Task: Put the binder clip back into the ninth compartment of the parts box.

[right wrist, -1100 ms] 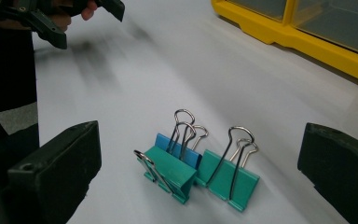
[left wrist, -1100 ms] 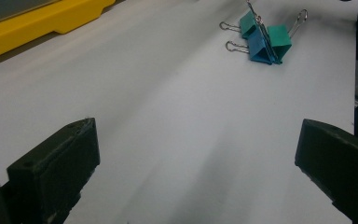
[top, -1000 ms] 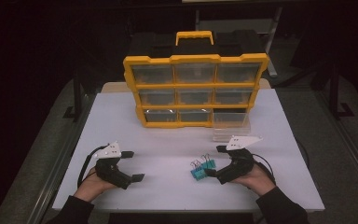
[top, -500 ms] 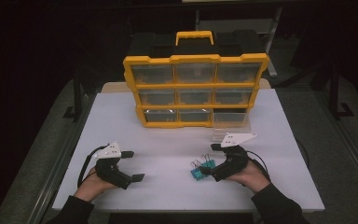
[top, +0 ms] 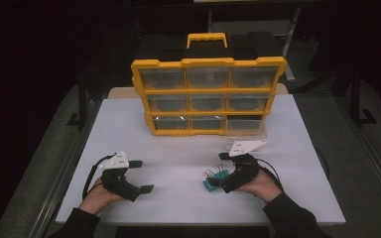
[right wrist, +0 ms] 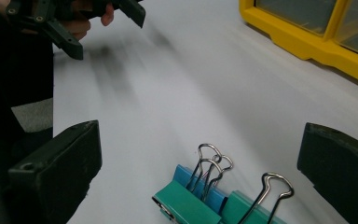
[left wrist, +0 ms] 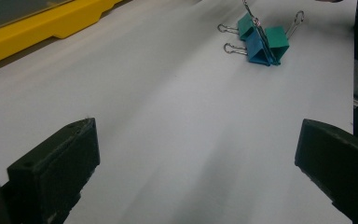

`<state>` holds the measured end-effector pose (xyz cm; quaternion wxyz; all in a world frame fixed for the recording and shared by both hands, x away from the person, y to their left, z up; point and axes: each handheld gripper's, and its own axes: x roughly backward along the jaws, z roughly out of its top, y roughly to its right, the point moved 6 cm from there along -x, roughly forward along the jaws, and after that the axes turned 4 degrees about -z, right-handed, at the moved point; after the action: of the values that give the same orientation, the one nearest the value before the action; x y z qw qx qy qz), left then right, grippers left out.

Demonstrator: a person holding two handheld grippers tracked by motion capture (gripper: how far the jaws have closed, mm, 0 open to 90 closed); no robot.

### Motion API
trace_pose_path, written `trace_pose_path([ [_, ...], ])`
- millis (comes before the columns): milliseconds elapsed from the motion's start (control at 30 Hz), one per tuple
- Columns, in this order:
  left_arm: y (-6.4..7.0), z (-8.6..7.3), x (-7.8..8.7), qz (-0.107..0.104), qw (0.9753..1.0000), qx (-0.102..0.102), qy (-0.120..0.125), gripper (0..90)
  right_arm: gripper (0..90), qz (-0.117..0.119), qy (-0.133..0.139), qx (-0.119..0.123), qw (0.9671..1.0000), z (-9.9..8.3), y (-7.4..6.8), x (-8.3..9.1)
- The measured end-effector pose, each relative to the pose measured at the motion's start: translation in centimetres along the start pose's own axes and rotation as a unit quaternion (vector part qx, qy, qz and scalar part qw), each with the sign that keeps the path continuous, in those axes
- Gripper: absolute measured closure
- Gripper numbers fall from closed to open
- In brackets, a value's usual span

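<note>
High view: binder clips [top: 215,178] lie bunched on the white table [top: 178,148], in front of the yellow drawer organizer [top: 208,96].
Right gripper [top: 219,171]: jaws spread, straddling the clips, likely lining up a pinch.
Left gripper [top: 140,175]: jaws apart, empty, parked well clear.

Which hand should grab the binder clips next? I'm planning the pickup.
The right. Its claw is open right at the binder clips, which lie between its jaws. The left claw, also open, sits well apart across the white table.
</note>
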<state>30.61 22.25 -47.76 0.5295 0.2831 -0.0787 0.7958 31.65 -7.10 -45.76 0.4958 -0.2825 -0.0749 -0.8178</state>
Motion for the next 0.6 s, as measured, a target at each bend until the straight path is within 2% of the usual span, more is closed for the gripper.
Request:
trace_pose_path([
  [200,0.01,0.01,0.0,0.0,1.0,0.0,0.001,0.0,6.9,0.003,-0.008,0.006,0.9999,-0.15,-0.23,0.08],
  [600,-0.01,-0.02,0.04,0.0,1.0,0.001,0.001,0.0,29.6,0.024,-0.01,0.002,0.9997,-0.38,-0.05,0.72],
])
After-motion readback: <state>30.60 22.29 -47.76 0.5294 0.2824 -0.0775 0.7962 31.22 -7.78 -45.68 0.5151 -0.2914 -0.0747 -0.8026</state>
